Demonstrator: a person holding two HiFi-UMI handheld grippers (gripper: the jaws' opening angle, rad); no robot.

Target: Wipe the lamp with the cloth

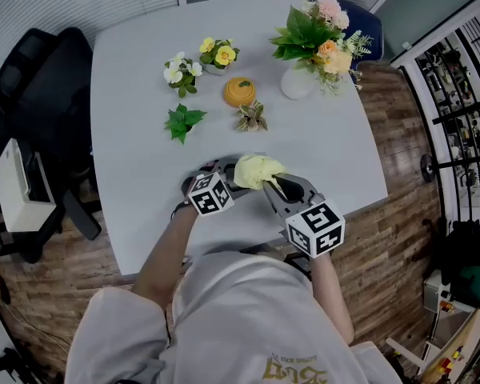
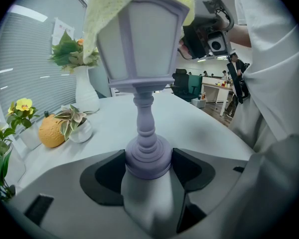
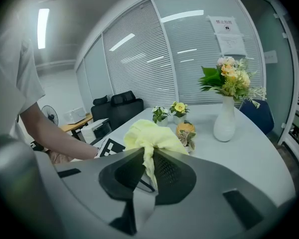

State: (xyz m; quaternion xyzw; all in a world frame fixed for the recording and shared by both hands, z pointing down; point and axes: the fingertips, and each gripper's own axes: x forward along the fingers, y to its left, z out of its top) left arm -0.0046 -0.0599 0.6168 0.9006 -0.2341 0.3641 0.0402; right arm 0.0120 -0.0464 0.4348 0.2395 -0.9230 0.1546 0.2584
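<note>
While left tongs (image 2: pixel 148 164) clamp lamp (image 2: pixel 145 49) base, right tongs (image 3: pixel 147 176) pinch cloth (image 3: pixel 150 137) draped over lamp top.

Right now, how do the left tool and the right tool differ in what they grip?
The left tool clamps the lamp by its purple base; the right tool pinches the soft yellow cloth. The left tool sits low; the right tool is above, its cloth over the lamp's top. Both are shut.

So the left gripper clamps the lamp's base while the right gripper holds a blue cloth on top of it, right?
No: the cloth is pale yellow, not blue, as the right gripper view shows. The left gripper does clamp the lamp at its base.
</note>
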